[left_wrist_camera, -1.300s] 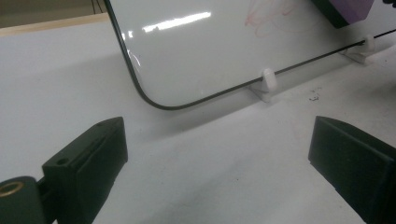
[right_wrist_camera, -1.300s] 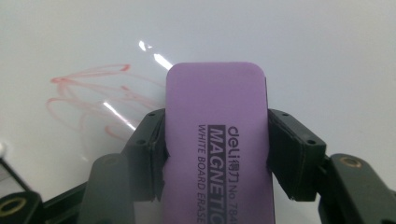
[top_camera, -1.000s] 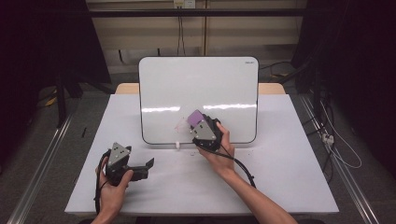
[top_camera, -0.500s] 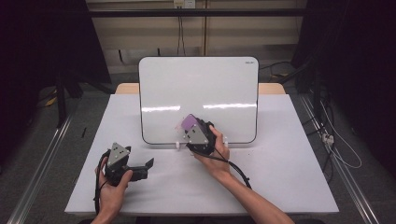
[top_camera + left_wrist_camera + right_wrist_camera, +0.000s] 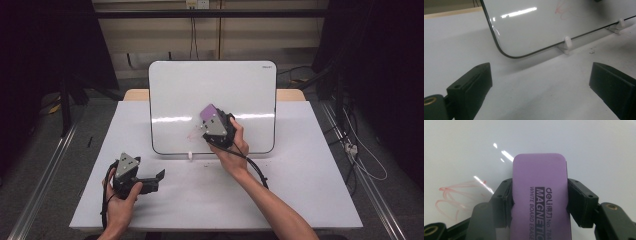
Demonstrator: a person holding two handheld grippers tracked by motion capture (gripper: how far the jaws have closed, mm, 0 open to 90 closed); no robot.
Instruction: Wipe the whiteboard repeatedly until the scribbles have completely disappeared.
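Right gripper (image 5: 212,120) is up at the whiteboard (image 5: 215,90), jaws clamped tight on the sides of a purple eraser (image 5: 540,195), which sits flat-on toward the board face. In the right gripper view the eraser's label is cut off at the bottom edge, reads "deli", "MAGNETIC", "WHITE BOARD ERASE…", rest lost below the frame. Just left of the eraser there's a faint red scribble (image 5: 454,197), loops of marker, partly washed out by glare streaks, lower bit tucked behind the left jaw. From the high view the scribble (image 5: 192,134) is barely a pink smudge beside the gripper, and the eraser (image 5: 207,111) shows as a purple corner w/ the grey plate covering most of it; can't tell from there if it's touching the board. Left gripper (image 5: 152,182) rests low on the white table (image 5: 300,165), near the front-left, jaws standing wide open w/ nothing between 'em. Its own view looks past both pads at the board's rounded lower corner and a small white foot clip (image 5: 567,43); a second clip farther right is blurry, and the board's top is cut off.
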